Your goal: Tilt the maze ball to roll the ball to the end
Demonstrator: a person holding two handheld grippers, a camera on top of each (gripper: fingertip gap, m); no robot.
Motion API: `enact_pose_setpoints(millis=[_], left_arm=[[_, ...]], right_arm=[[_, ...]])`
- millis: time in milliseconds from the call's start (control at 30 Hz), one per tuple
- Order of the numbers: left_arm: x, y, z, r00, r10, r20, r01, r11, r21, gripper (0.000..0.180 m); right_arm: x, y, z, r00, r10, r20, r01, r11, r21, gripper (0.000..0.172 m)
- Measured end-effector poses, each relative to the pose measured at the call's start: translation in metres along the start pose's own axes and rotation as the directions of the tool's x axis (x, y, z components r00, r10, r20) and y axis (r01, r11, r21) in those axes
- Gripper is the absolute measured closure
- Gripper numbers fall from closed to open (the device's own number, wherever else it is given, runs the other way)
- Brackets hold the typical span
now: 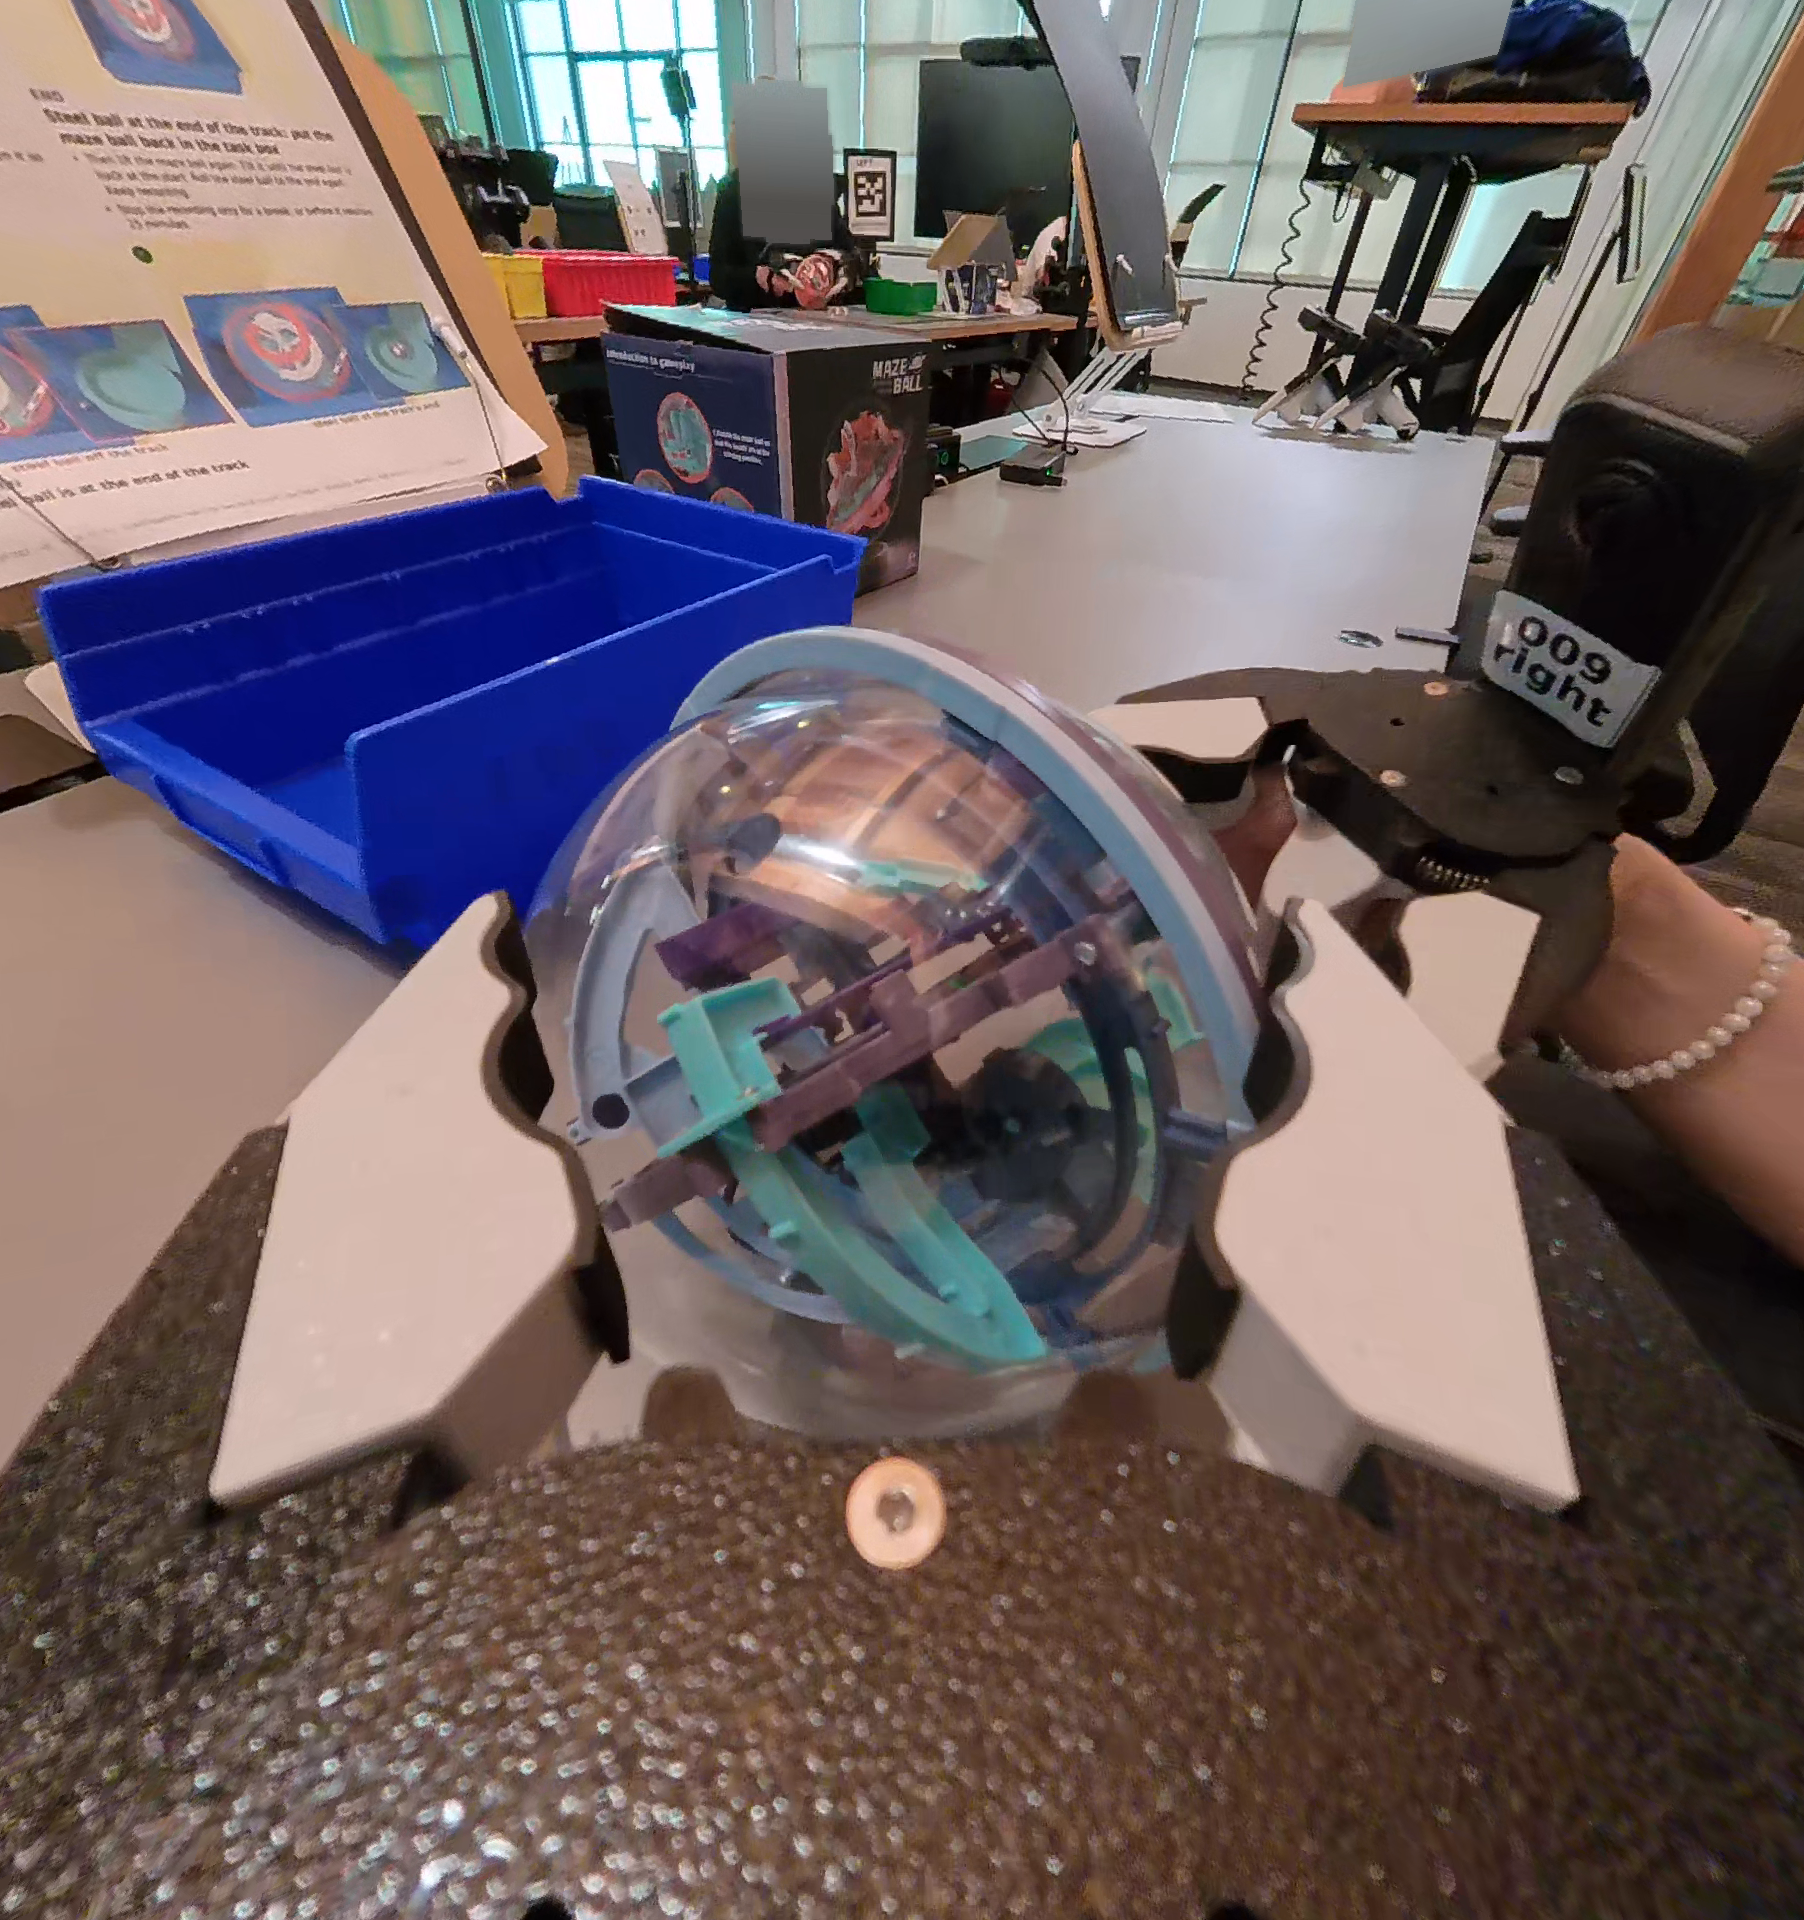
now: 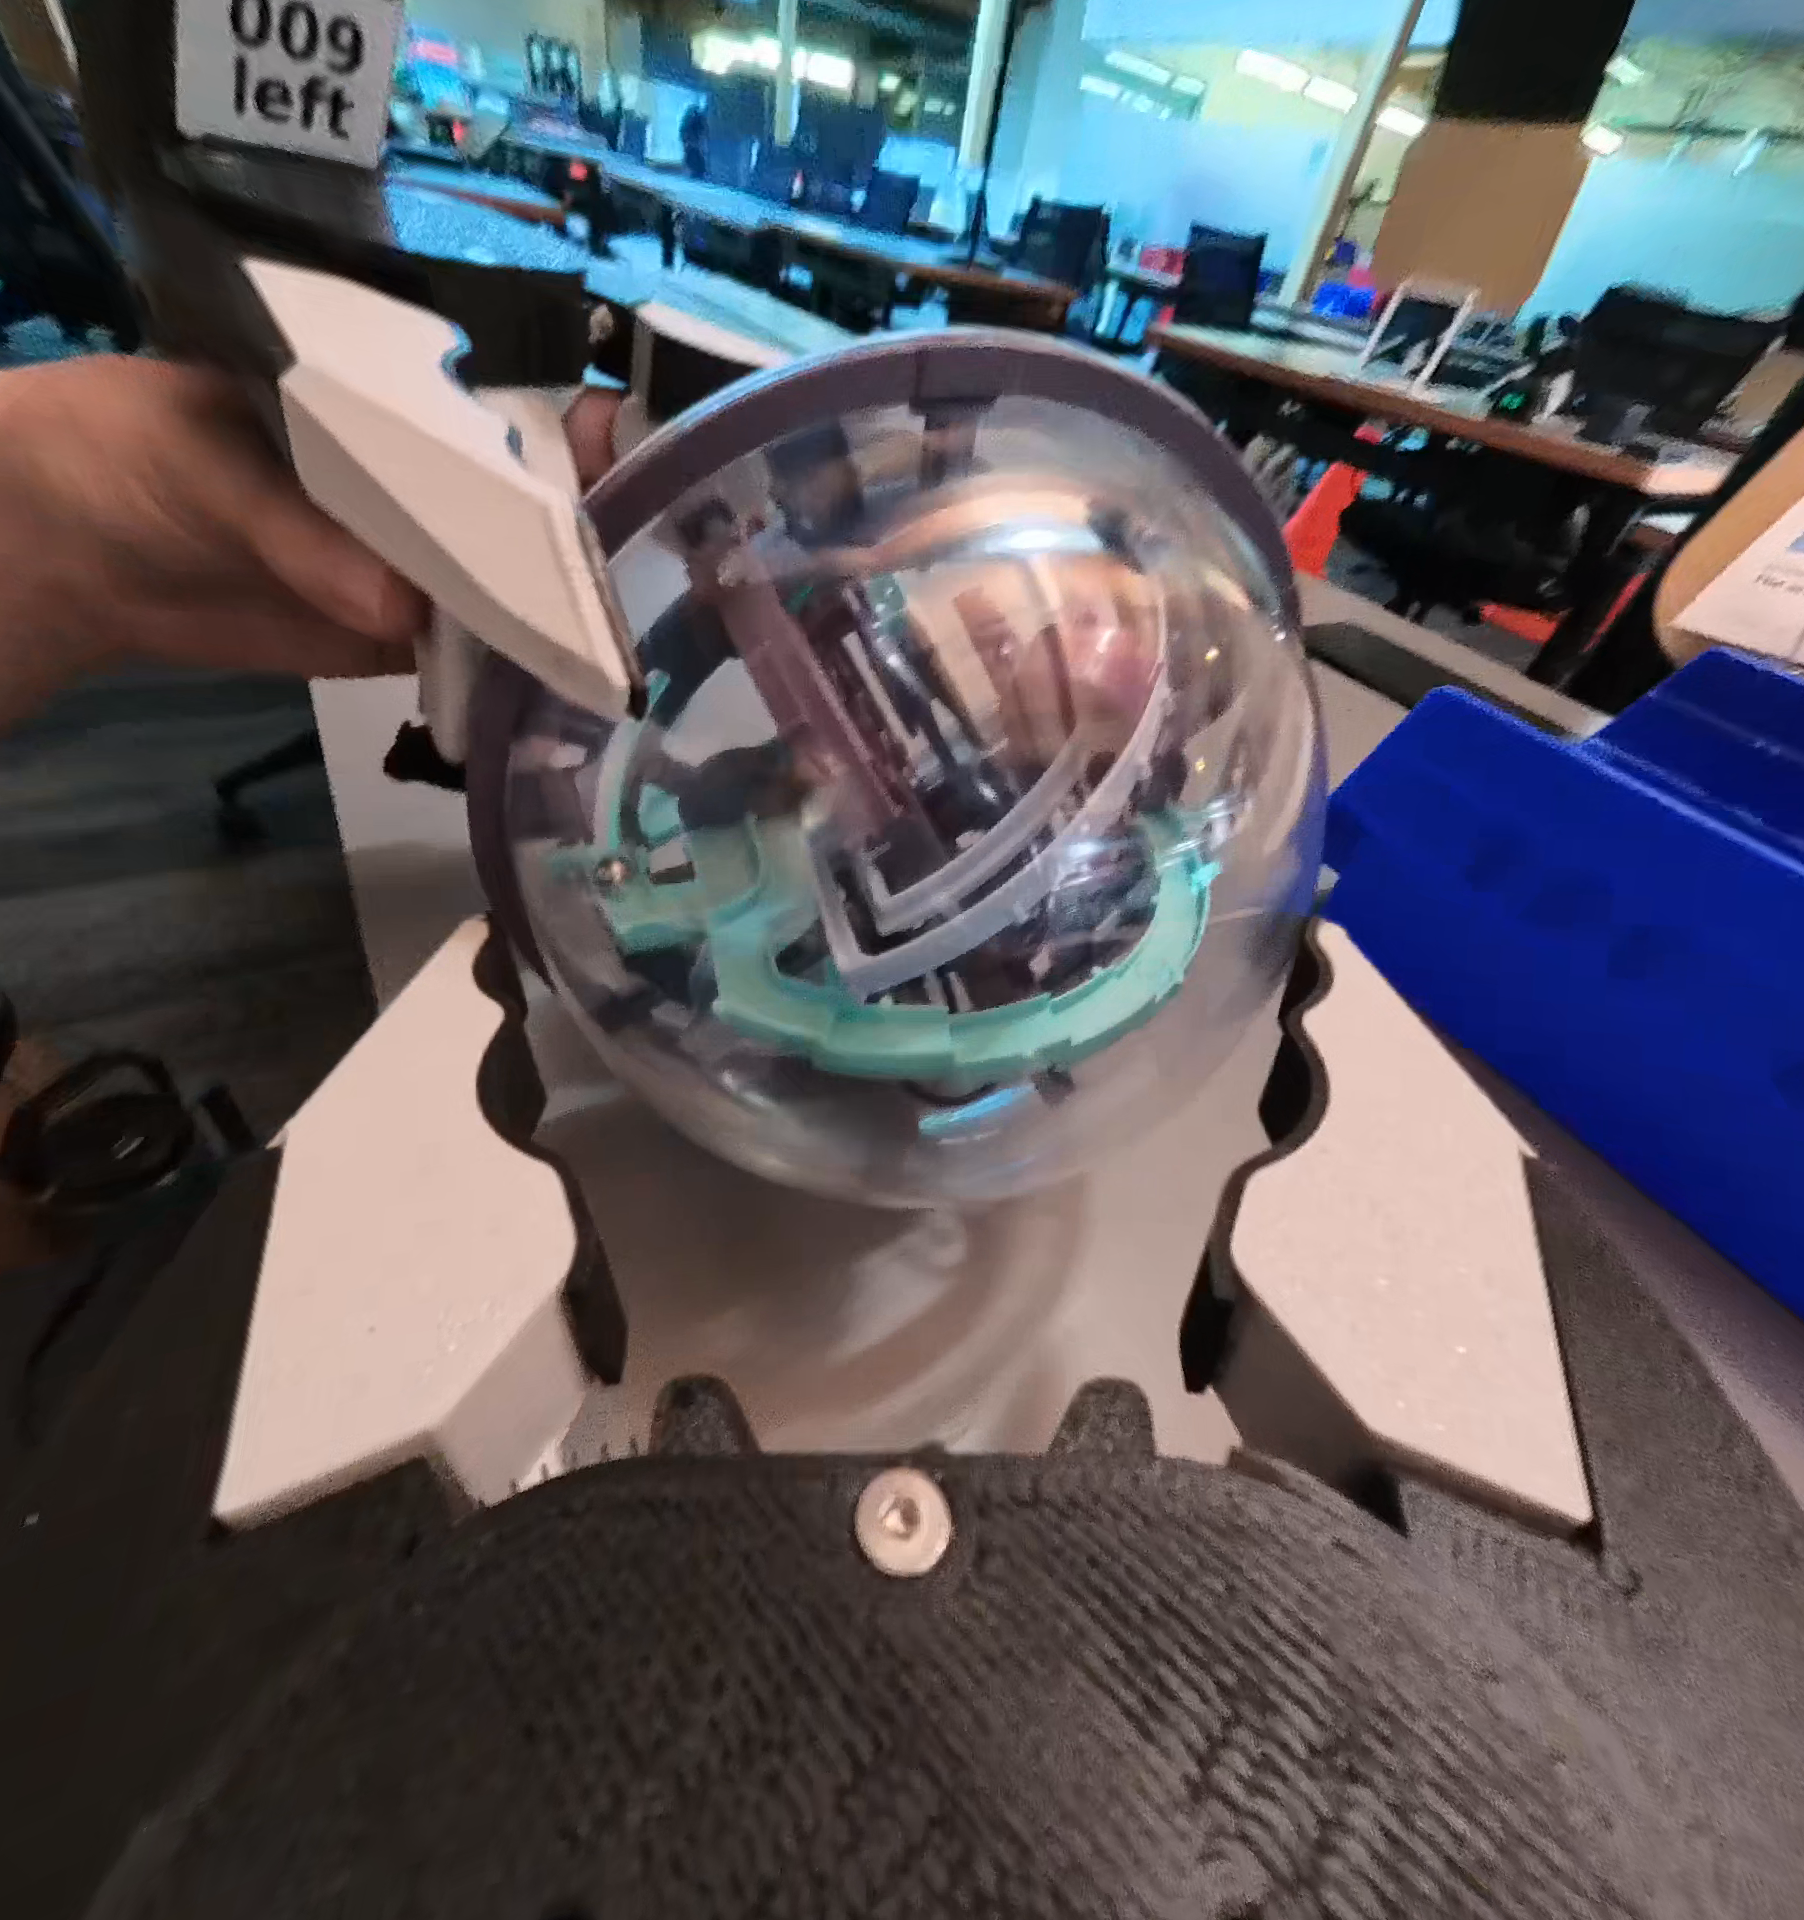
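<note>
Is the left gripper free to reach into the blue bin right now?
Probably not. The left gripper has the maze ball filling the space between its fingers, with the blue bin lying open beyond it, so the ball would have to be released first.

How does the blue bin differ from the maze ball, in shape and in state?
The blue bin is an open, opaque rectangular box; the maze ball is a closed, clear sphere with teal and purple tracks inside. The bin rests on the table untouched; the ball sits between the left tongs and right tongs. Both are plastic.
</note>
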State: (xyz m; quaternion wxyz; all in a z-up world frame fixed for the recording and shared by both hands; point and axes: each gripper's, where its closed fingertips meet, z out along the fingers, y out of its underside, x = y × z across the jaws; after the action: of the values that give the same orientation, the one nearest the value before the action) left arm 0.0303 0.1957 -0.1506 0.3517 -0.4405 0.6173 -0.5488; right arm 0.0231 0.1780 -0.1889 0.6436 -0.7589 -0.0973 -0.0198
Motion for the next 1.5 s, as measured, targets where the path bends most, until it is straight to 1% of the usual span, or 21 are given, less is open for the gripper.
enact_pose_setpoints(millis=[33,100,200,300,367,400,467,500,567,667,800,1000,1167,1367,1500], left_arm=[[0.001,0.000,0.001,1.000,0.002,-0.001,-0.002,1.000,0.002,0.046],[0.000,-0.001,0.001,1.000,-0.004,-0.001,0.004,1.000,0.010,0.046],[-0.001,-0.002,0.000,0.999,-0.022,-0.024,0.023,0.999,0.047,0.046],[0.000,-0.006,-0.007,0.994,-0.069,-0.087,0.079,0.991,0.113,0.045],[0.001,-0.007,-0.013,0.987,-0.086,-0.136,0.104,0.986,0.133,0.044],[-0.001,-0.004,-0.015,0.988,-0.074,-0.136,0.091,0.988,0.124,0.044],[-0.005,0.007,-0.017,0.994,-0.003,-0.106,0.011,0.997,0.075,0.042],[-0.006,0.012,-0.017,0.995,0.029,-0.098,-0.025,0.999,0.047,0.038],[-0.009,0.018,-0.017,0.995,0.055,-0.080,-0.054,0.998,0.018,0.035],[-0.011,0.014,-0.018,0.995,-0.004,-0.095,0.007,1.000,0.031,0.036],[-0.017,0.003,-0.018,0.986,-0.133,-0.104,0.143,0.984,0.104,0.036],[-0.017,0.005,-0.022,0.979,-0.164,-0.120,0.174,0.981,0.082,0.036],[-0.018,0.005,-0.021,0.958,-0.253,-0.132,0.263,0.962,0.069,0.037],[-0.014,0.005,-0.017,0.967,-0.233,-0.102,0.238,0.971,0.039,0.037],[-0.009,0.004,-0.016,0.981,-0.176,-0.080,0.177,0.984,0.007,0.037]], right_arm=[[0.002,0.000,0.001,1.000,-0.014,-0.015,0.014,1.000,0.014,0.033],[0.003,0.003,0.003,0.998,-0.060,-0.029,0.061,0.998,0.018,0.031],[0.003,0.005,0.003,0.998,-0.060,-0.028,0.060,0.998,0.006,0.033],[0.002,0.006,0.003,0.999,-0.048,-0.026,0.048,0.999,-0.005,0.034],[0.001,0.006,0.004,0.999,-0.043,-0.023,0.043,0.999,-0.007,0.035],[0.000,0.006,0.004,0.999,-0.034,-0.022,0.034,0.999,-0.007,0.035],[-0.001,0.005,0.007,0.999,-0.022,-0.025,0.022,1.000,-0.003,0.037],[-0.002,0.004,0.009,0.999,-0.019,-0.029,0.019,1.000,0.002,0.037],[-0.003,0.002,0.012,0.999,-0.020,-0.039,0.021,1.000,0.006,0.038],[-0.005,0.007,0.013,0.999,-0.017,-0.036,0.016,0.999,-0.032,0.039],[-0.009,0.017,0.017,1.000,0.006,-0.030,-0.009,0.995,-0.096,0.042],[-0.012,0.015,0.017,1.000,0.001,-0.030,-0.005,0.993,-0.117,0.042],[-0.015,0.012,0.014,0.997,0.068,-0.020,-0.070,0.989,-0.128,0.042],[-0.015,0.016,0.013,0.997,0.077,-0.025,-0.080,0.985,-0.154,0.040],[-0.018,0.023,0.010,0.996,0.086,-0.006,-0.086,0.976,-0.200,0.043]])
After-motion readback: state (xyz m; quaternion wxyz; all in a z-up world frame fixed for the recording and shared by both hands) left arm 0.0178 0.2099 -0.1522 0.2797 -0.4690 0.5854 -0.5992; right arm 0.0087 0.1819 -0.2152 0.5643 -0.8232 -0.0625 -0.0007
